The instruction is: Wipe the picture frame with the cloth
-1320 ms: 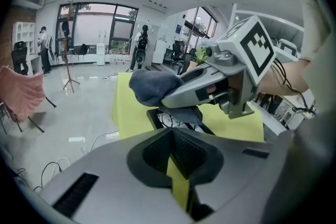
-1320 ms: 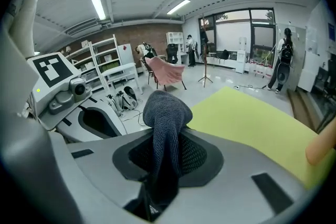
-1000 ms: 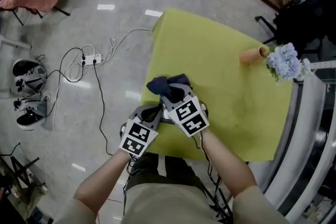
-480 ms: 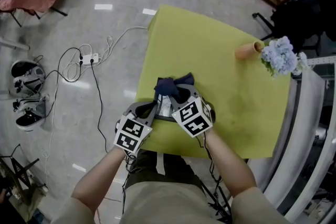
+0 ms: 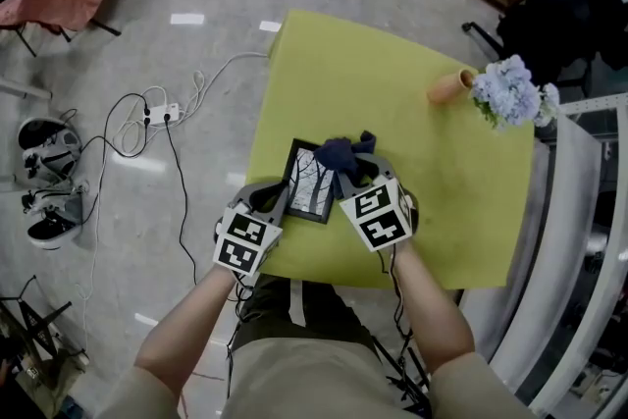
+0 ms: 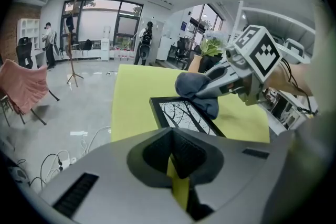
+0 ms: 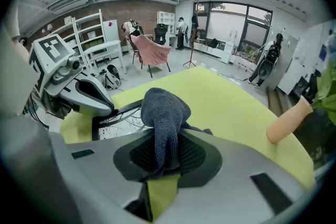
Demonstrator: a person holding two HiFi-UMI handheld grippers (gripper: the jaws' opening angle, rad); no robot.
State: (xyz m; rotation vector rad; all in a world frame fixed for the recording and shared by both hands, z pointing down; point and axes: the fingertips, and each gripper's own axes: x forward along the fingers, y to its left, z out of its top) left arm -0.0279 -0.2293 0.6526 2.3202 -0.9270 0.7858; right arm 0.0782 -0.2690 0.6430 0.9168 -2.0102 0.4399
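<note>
Yellow-green tablecloth (image 5: 446, 177) under a black picture frame (image 5: 309, 183) lying flat. Against the frame's left edge, left gripper (image 5: 279, 199), jaws drawn almost together on nothing. Over the frame's far right corner, right gripper (image 5: 347, 168) clamped on a bunched dark blue cloth (image 5: 339, 152) resting on the frame.
</note>
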